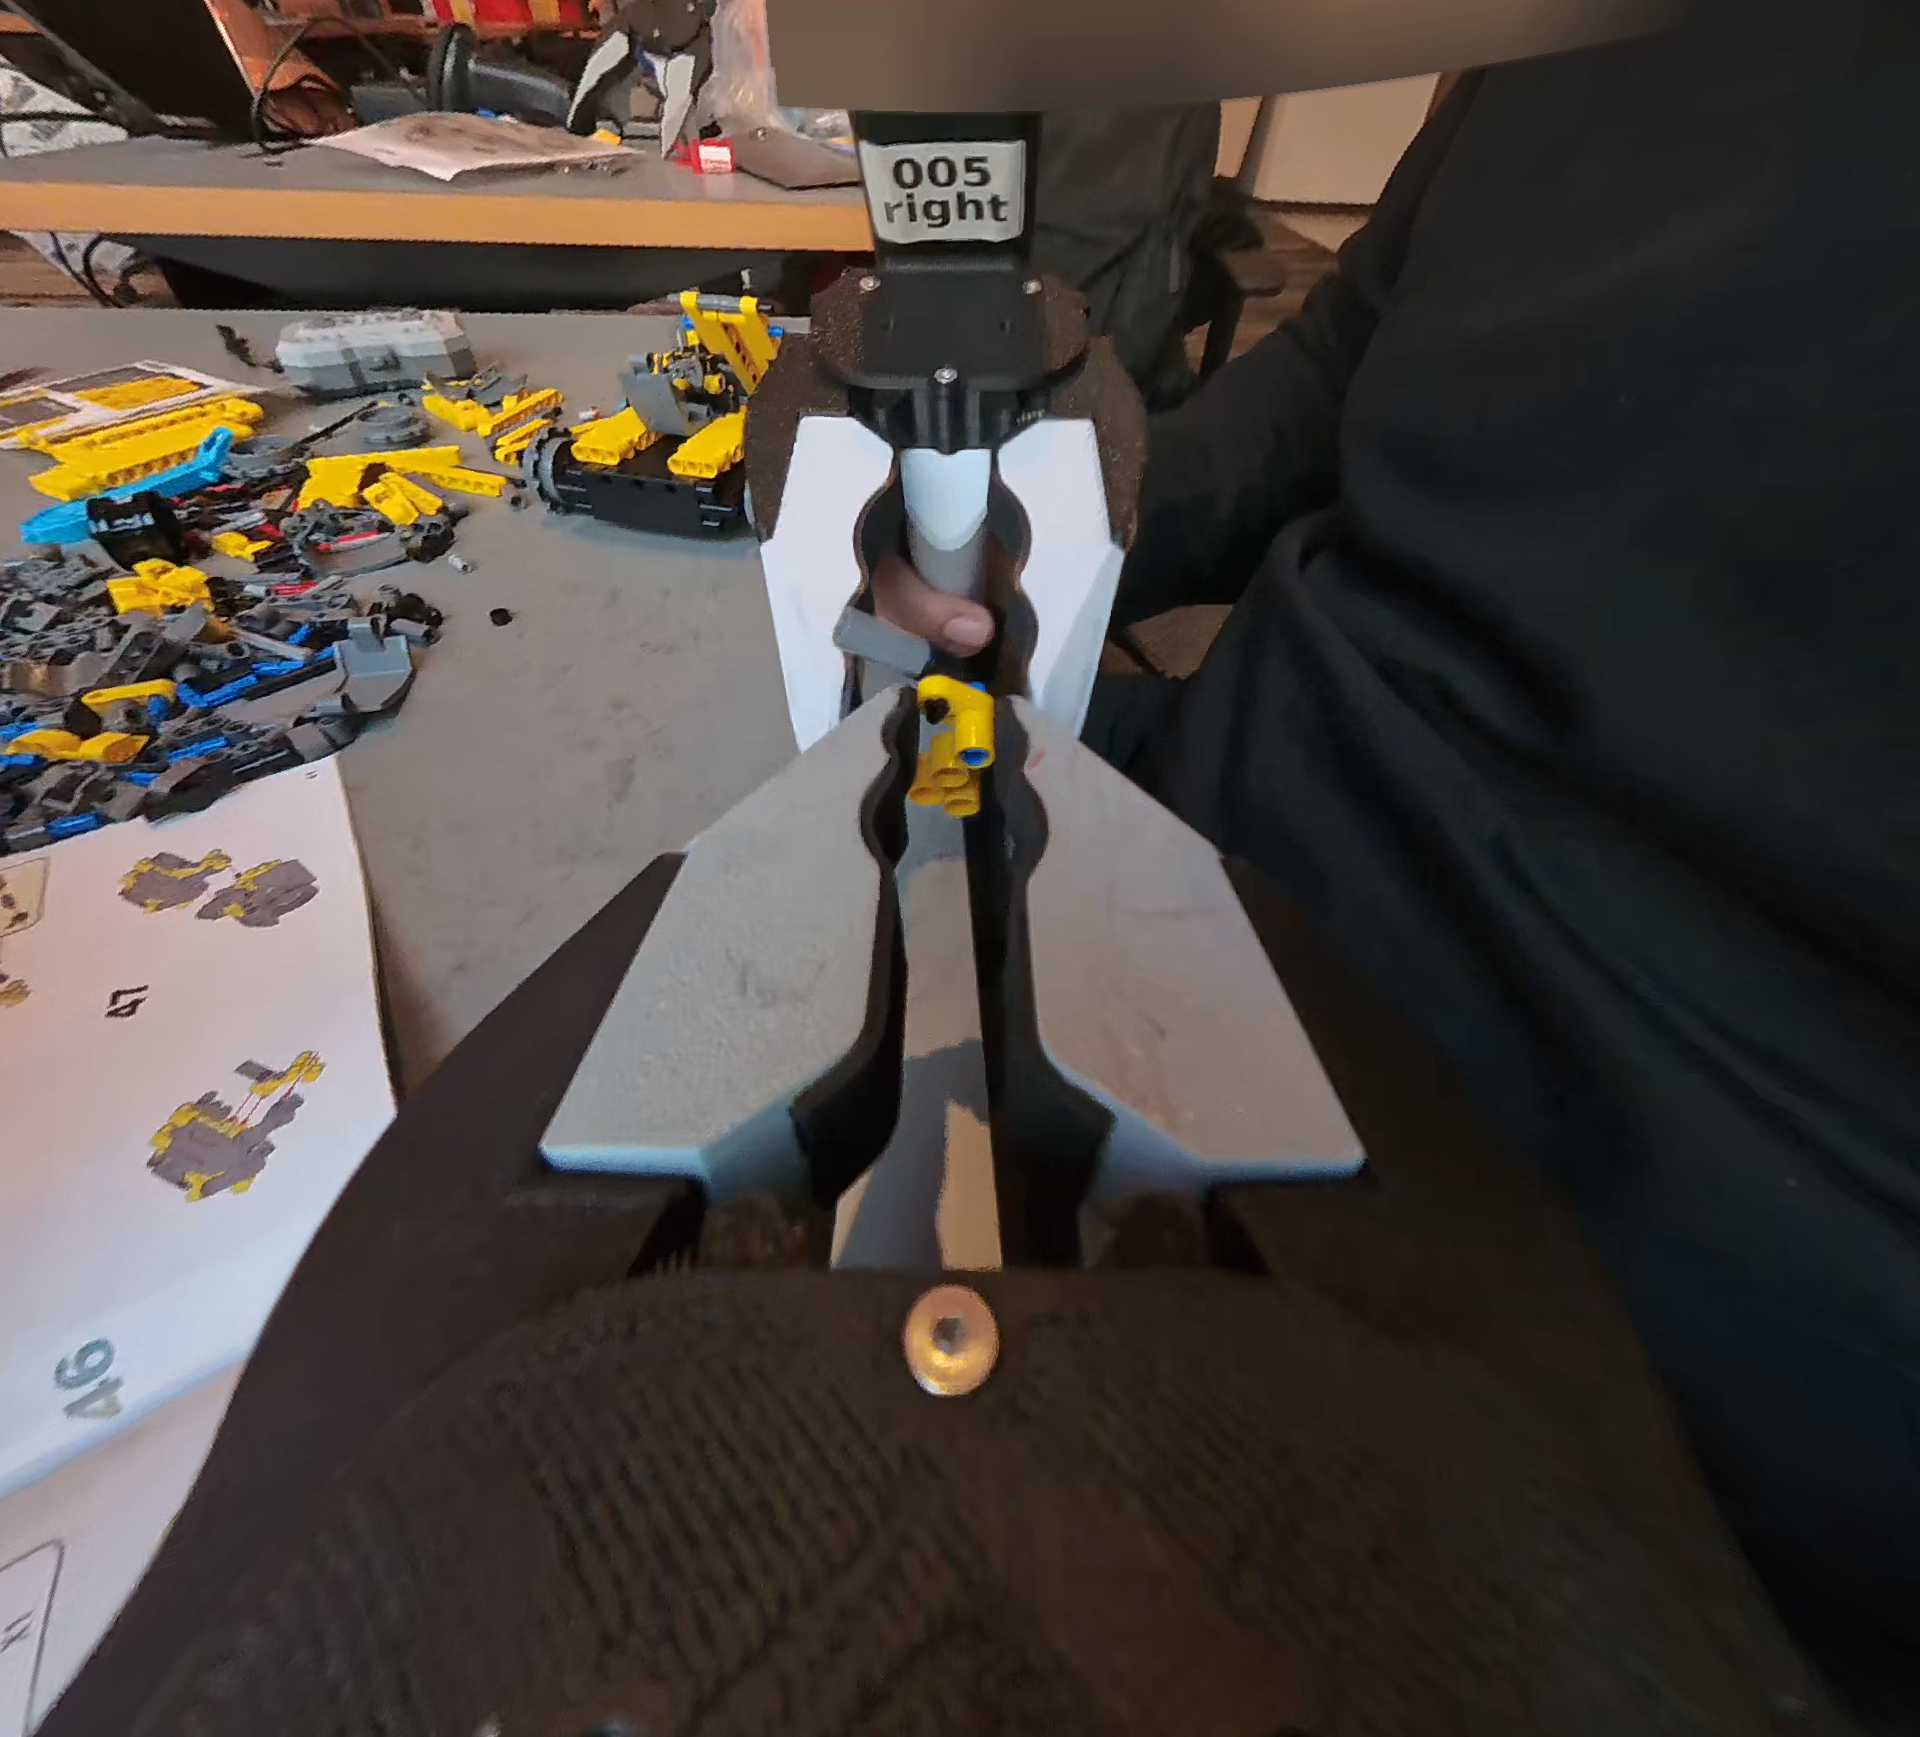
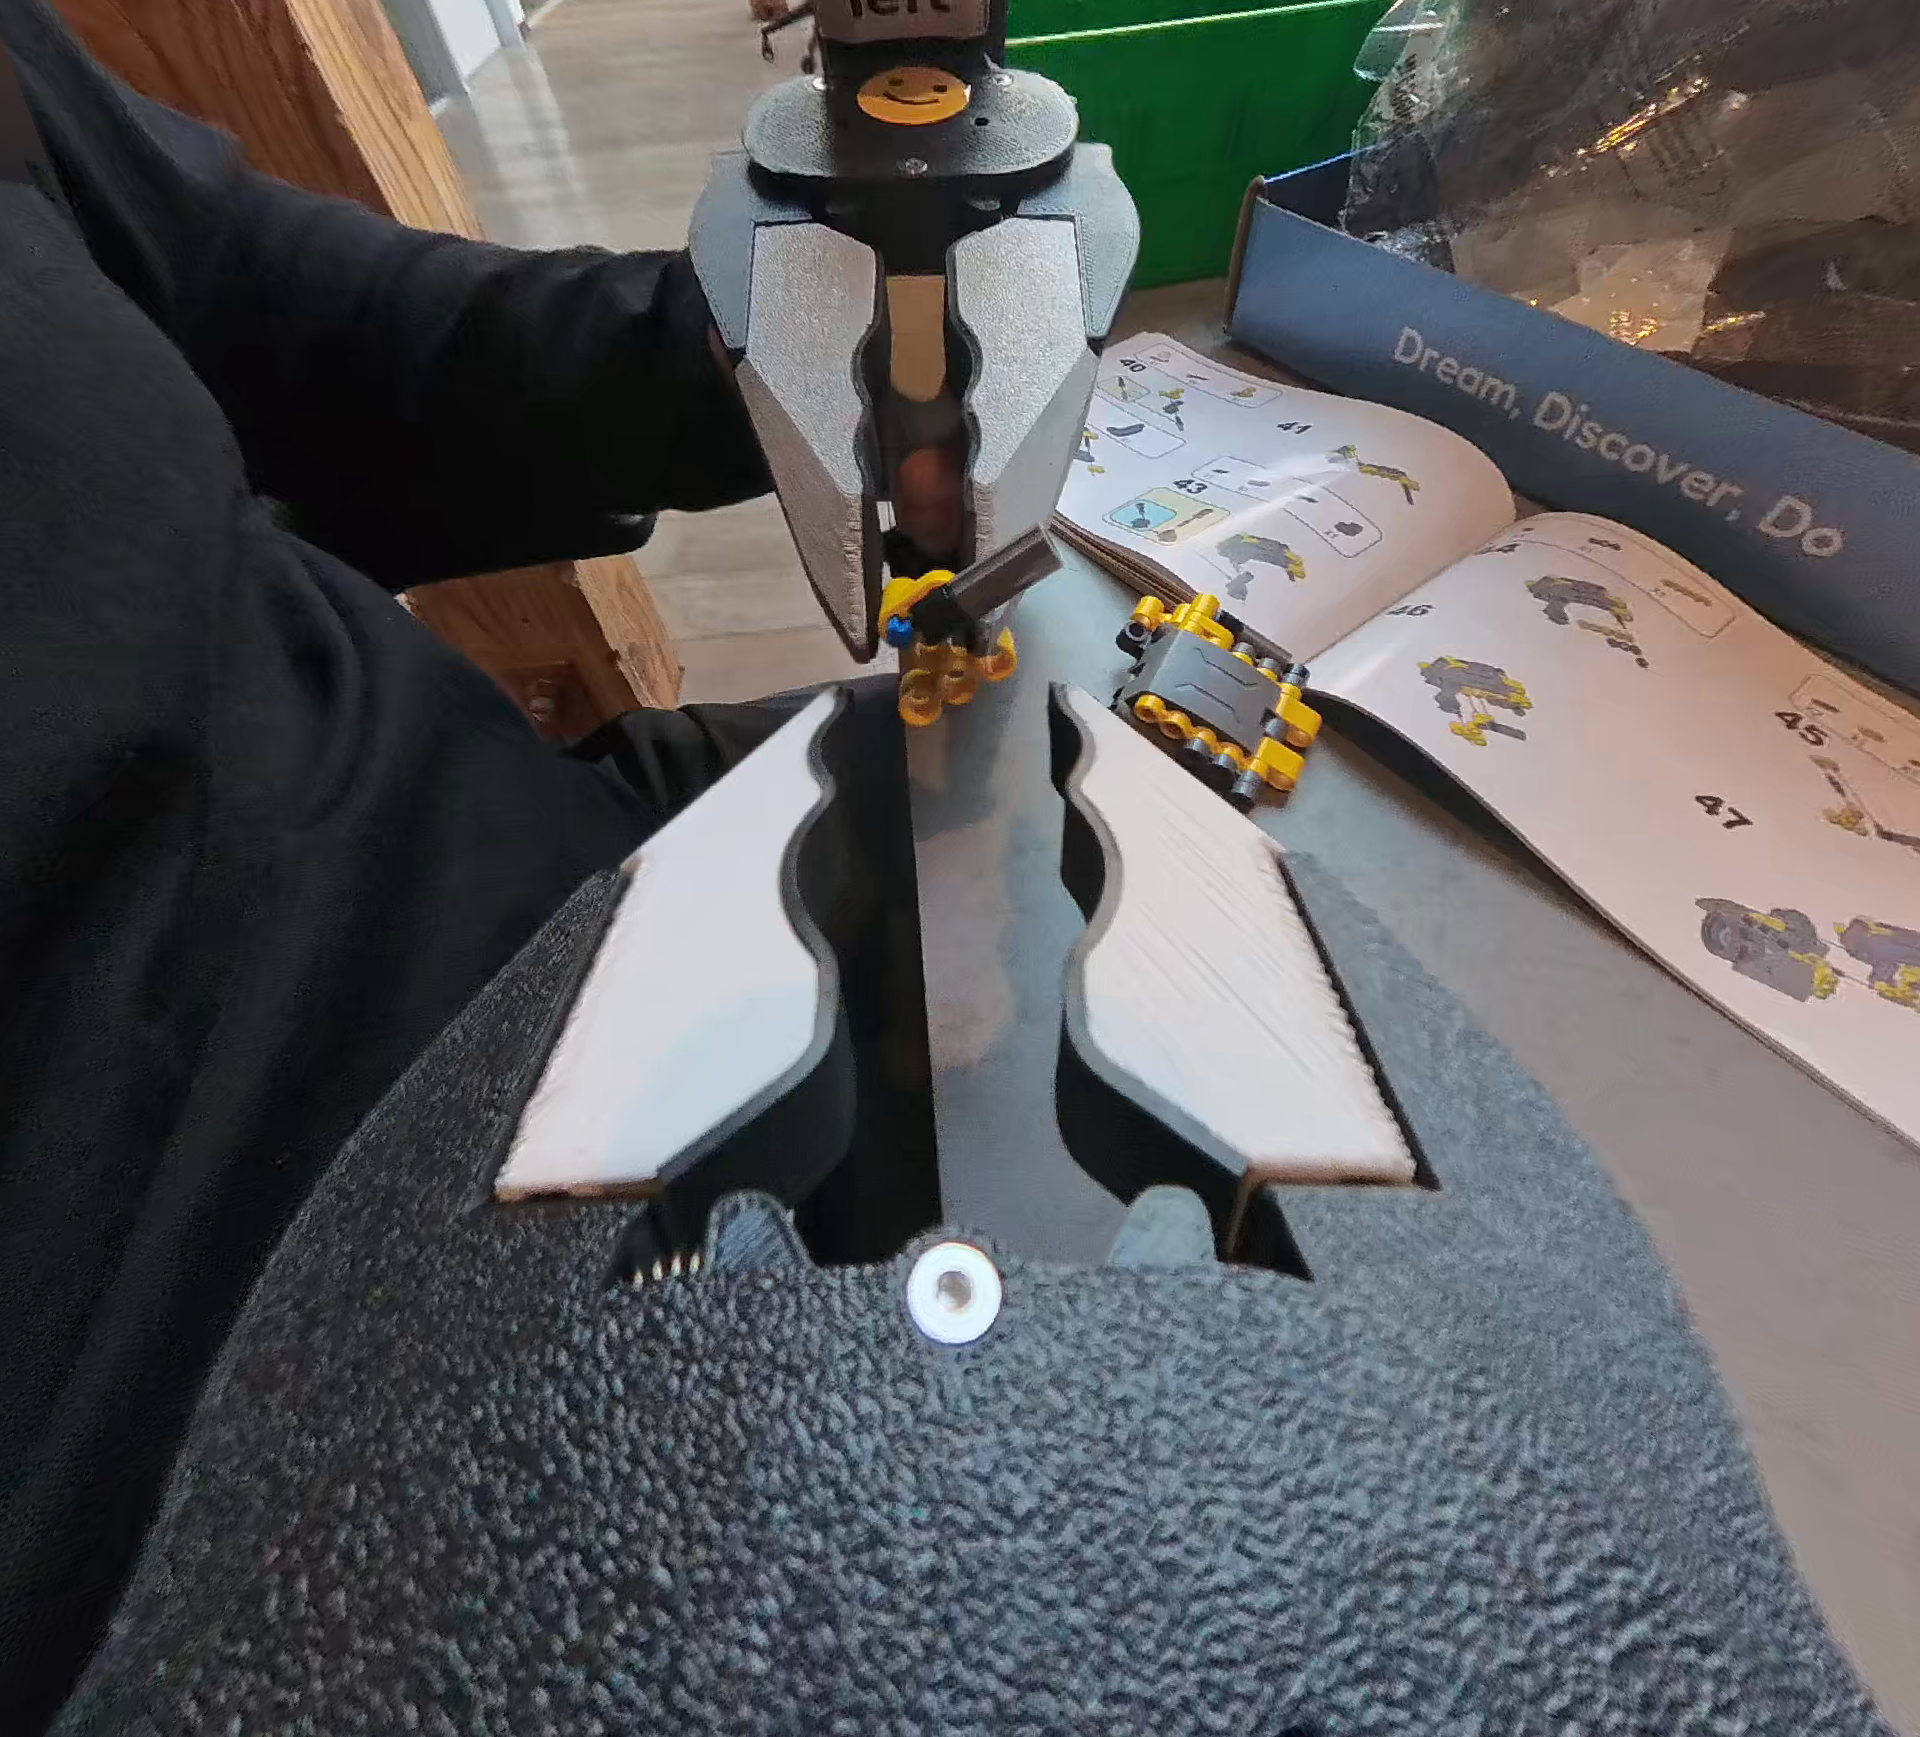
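Observation:
My left gripper (image 1: 951, 713) is shut on a small yellow piece (image 1: 951, 747) that carries a blue pin and a short grey beam (image 1: 878, 638). It holds this in the air above the grey table (image 1: 582, 700). In the right wrist view the left gripper (image 2: 930, 640) faces me with the yellow piece (image 2: 940, 674) and the tilted grey beam (image 2: 1013, 570) at its tips. My right gripper (image 2: 948, 695) is open, its tips just short of the yellow piece and a little to either side. It holds nothing.
A small grey and yellow sub-assembly (image 2: 1216, 700) lies on the table beside an open instruction booklet (image 2: 1455, 648). A pile of loose pieces (image 1: 156, 627) and a part-built yellow and black model (image 1: 665, 461) lie farther off. A blue-grey box (image 2: 1558, 420) and a green bin (image 2: 1195, 77) stand behind. The grippers are tip to tip, or close to it.

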Motion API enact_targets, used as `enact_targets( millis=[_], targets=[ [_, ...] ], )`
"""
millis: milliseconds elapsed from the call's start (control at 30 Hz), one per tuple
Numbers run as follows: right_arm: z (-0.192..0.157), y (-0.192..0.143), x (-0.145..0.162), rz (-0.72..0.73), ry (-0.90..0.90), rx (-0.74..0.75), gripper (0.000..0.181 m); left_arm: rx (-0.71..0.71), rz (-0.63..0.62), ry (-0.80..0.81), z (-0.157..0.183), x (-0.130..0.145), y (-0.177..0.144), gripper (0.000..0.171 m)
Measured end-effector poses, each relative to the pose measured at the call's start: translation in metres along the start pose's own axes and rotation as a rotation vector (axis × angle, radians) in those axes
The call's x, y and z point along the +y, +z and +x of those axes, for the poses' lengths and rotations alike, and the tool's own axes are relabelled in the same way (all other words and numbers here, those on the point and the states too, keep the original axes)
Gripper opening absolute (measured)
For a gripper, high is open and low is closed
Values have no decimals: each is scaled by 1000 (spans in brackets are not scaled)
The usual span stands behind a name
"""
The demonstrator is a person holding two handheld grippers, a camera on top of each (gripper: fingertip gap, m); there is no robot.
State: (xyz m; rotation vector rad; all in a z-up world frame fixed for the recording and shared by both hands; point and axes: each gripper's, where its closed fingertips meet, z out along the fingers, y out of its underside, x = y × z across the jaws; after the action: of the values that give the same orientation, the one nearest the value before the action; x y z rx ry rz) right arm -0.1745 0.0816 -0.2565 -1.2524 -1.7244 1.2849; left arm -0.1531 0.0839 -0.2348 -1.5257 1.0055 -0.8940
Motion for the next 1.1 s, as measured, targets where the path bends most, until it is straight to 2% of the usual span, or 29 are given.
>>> enact_targets(
  millis=[167,233,300,467,567,800,867,967,1100],
  targets=[
    [-3,1,0,-10,-77,27,17,21,10,-3,4,-2,2,12],
    [-2,1,0,-12,-97,43,18,23,12,-13,3,-2,2,11],
    [2,0,-1,-2,-85,65,30,28,11,-23,3,-2,2,11],
    [-5,-6,-2,5,-104,-1,31,14,-33,-41,1,4,3,12],
    [3,-13,-1,-8,-77,5,24,-12,-105,-41,-3,14,3,12],
    [12,-19,-5,34,325,-152,21,-108,-281,147,-7,30,6,11],
    [11,-18,-2,25,415,-202,21,-117,-291,225,-2,27,9,11],
    [2,-18,-5,54,532,-327,6,-160,-326,323,-2,25,11,11],
    [-2,-22,-10,91,769,-477,7,-209,-358,425,-2,20,11,11]
  ],
)
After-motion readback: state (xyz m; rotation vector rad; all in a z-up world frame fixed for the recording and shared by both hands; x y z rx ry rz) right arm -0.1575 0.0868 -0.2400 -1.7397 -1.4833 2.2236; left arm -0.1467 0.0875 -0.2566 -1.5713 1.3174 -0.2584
